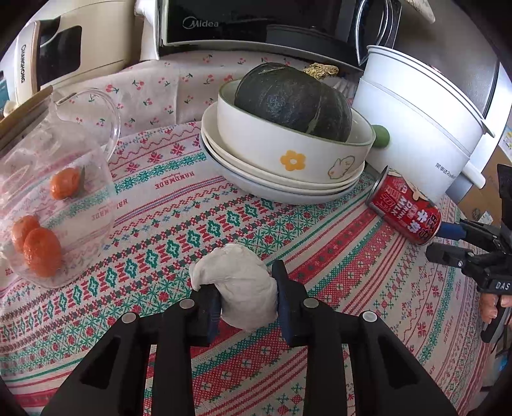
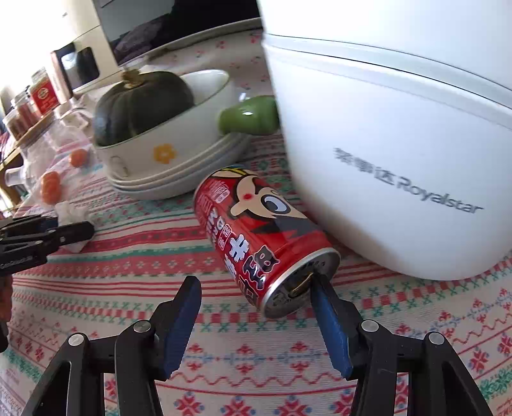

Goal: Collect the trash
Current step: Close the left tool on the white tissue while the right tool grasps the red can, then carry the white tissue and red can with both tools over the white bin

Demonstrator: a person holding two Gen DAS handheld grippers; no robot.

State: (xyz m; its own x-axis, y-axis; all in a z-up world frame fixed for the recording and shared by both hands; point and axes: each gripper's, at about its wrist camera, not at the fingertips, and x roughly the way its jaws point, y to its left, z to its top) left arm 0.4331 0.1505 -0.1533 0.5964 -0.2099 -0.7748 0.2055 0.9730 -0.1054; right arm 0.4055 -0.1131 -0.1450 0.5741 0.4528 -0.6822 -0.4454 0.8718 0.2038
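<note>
A crumpled white tissue (image 1: 236, 281) lies on the patterned tablecloth (image 1: 179, 230), and my left gripper (image 1: 242, 276) is shut on it, a blue pad pressing each side. A red drink can (image 2: 256, 230) lies on its side against the white cooker, its opened end toward me. My right gripper (image 2: 254, 281) is open. Its right fingertip (image 2: 320, 288) touches the can's rim, and the left finger stands clear of the can. The left wrist view shows the can (image 1: 400, 208) at the right with the right gripper (image 1: 443, 241) at its end. The right wrist view shows the left gripper (image 2: 73, 230) on the tissue (image 2: 72, 208).
A stack of bowls (image 1: 288, 160) holding a dark green squash (image 1: 294, 99) stands behind the tissue. A white Royalstar cooker (image 2: 400, 144) crowds the can on the right. A glass jug (image 1: 57, 179) and bagged oranges (image 1: 41, 249) sit at the left. A microwave (image 1: 256, 22) is at the back.
</note>
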